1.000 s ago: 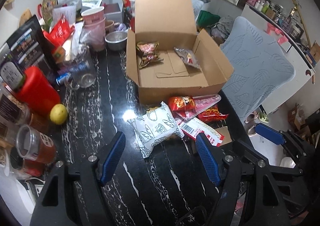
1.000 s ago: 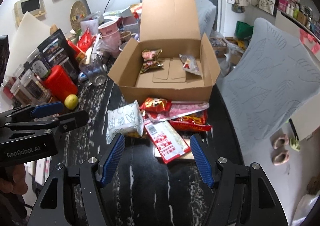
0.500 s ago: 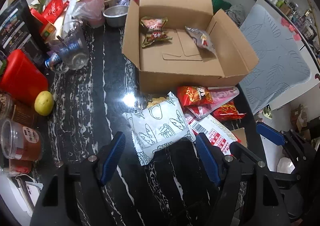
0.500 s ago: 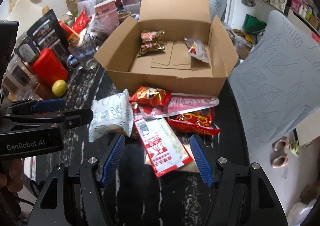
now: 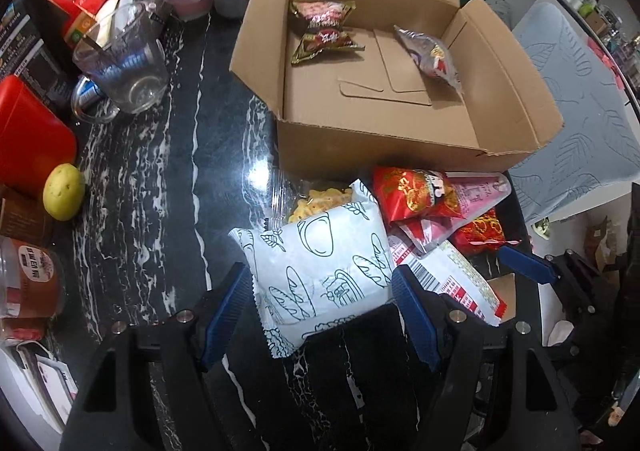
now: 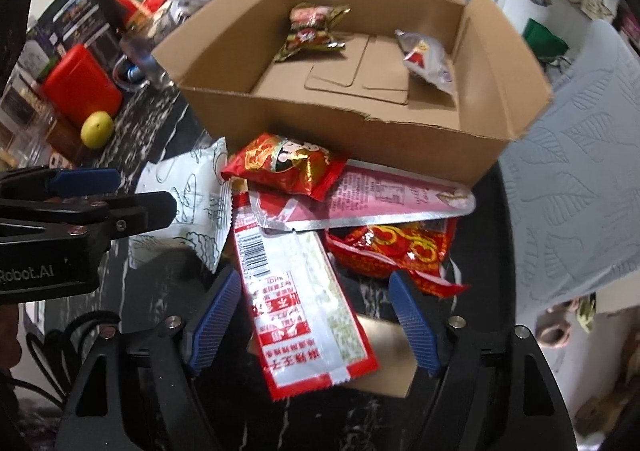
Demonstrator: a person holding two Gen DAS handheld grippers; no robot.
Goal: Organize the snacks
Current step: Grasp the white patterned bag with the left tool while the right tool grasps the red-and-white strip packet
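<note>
An open cardboard box point(image 5: 400, 147) point(image 6: 344, 131) stands on the black marble table and holds two dark snack packets point(image 5: 324, 27) and a silver packet point(image 5: 430, 57). In front of it lies a pile of snacks. My left gripper point(image 5: 322, 303) is open, its fingers either side of a white bread-print bag point(image 5: 320, 271). My right gripper point(image 6: 312, 311) is open around a long red-and-white packet point(image 6: 296, 303). A red packet point(image 6: 284, 167), a pink packet point(image 6: 384, 195) and a red-gold packet point(image 6: 392, 251) lie beyond it.
At the left stand a red container point(image 5: 28, 139), a yellow lemon point(image 5: 63, 192), a glass mug point(image 5: 124, 59), jars point(image 5: 28, 283) and cluttered packets. A grey cushioned chair point(image 5: 576, 99) is at the right, past the table's edge.
Both grippers have moved forward and down toward the snack pile. The white bag now sits between the left fingers and the red-and-white packet between the right fingers.
</note>
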